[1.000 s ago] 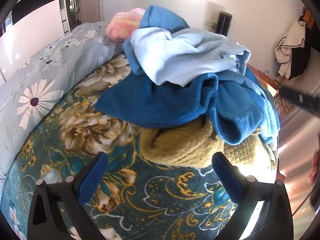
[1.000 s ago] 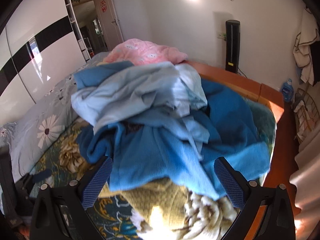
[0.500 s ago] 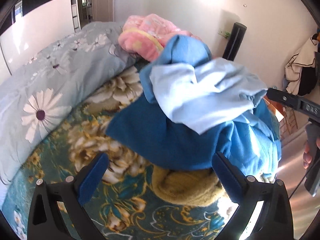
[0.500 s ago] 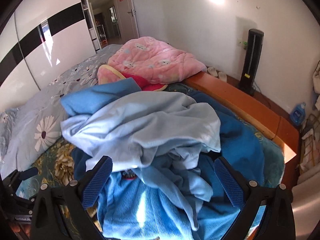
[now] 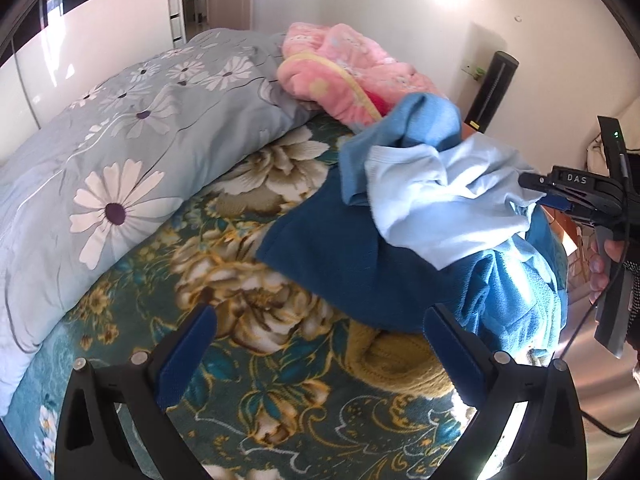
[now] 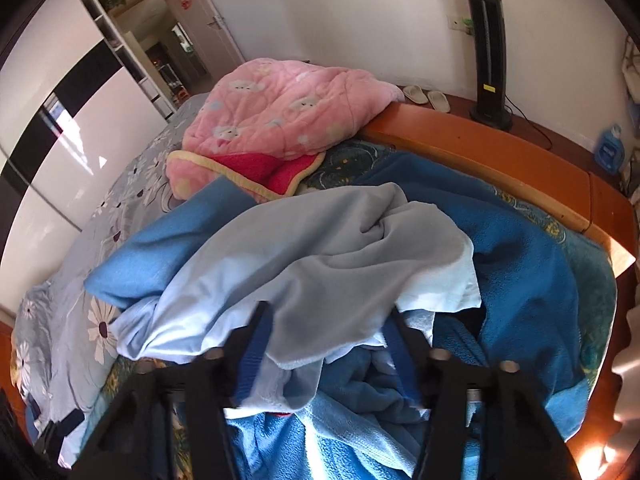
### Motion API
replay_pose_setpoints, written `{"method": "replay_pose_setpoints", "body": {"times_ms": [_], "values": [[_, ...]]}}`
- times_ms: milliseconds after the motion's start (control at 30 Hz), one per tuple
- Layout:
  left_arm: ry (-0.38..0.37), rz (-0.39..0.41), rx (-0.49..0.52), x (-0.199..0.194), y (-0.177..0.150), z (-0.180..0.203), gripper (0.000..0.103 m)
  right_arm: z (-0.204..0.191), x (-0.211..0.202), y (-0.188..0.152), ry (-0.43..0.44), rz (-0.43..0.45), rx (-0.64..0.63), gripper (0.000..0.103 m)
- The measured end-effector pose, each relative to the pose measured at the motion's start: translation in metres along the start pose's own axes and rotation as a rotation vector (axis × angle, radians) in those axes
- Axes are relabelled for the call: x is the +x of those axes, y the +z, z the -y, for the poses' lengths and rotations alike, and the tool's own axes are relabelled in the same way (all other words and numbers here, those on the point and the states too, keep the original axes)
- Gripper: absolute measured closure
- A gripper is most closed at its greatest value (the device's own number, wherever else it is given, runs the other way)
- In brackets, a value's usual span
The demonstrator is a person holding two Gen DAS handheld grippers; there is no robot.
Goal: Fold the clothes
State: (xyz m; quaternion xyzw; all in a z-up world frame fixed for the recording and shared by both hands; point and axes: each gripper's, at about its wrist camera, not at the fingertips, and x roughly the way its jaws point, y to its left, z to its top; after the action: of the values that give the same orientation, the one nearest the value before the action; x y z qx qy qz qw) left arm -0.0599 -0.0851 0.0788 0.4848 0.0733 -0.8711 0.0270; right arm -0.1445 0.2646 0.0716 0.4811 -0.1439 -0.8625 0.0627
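Pale-blue cotton shirt (image 6: 320,264) tops clothes pile on bed (image 5: 280,400), over dark-blue fleece (image 5: 340,264). Right tool (image 6: 324,344) closing, shirt fold between pads. Left tool (image 5: 320,344) spread, empty. Fabric light, limp; better gripped at hem or shoulder seam.

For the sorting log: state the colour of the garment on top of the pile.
Pale blue garment, draped over darker blue fleece; clearest in the right wrist view.
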Motion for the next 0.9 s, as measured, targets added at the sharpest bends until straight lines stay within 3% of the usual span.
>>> {"method": "replay_pose_setpoints", "body": {"times_ms": [33, 100, 233, 433, 700, 900], "values": [[0.003, -0.001, -0.006, -0.002, -0.001, -0.003, 0.0, 0.001, 0.001, 0.0, -0.002, -0.005, 0.015, 0.087], [0.011, -0.003, -0.02, -0.007, -0.002, -0.01, 0.0, 0.002, -0.001, 0.001, 0.018, -0.009, 0.045, 0.101], [0.026, 0.0, -0.046, -0.02, -0.009, -0.025, 0.0, -0.005, -0.02, 0.003, 0.09, 0.025, 0.055, 0.101], [0.017, -0.002, -0.084, -0.047, -0.026, -0.049, 0.0, -0.041, -0.08, 0.006, 0.229, 0.111, -0.008, 0.101], [0.012, 0.023, -0.105, -0.098, -0.059, -0.089, 0.0, -0.123, -0.155, 0.001, 0.39, 0.187, -0.124, 0.101], [0.045, 0.024, -0.174, -0.137, -0.104, -0.137, 0.0, -0.196, -0.193, -0.035, 0.493, 0.167, -0.234, 0.101]]}}
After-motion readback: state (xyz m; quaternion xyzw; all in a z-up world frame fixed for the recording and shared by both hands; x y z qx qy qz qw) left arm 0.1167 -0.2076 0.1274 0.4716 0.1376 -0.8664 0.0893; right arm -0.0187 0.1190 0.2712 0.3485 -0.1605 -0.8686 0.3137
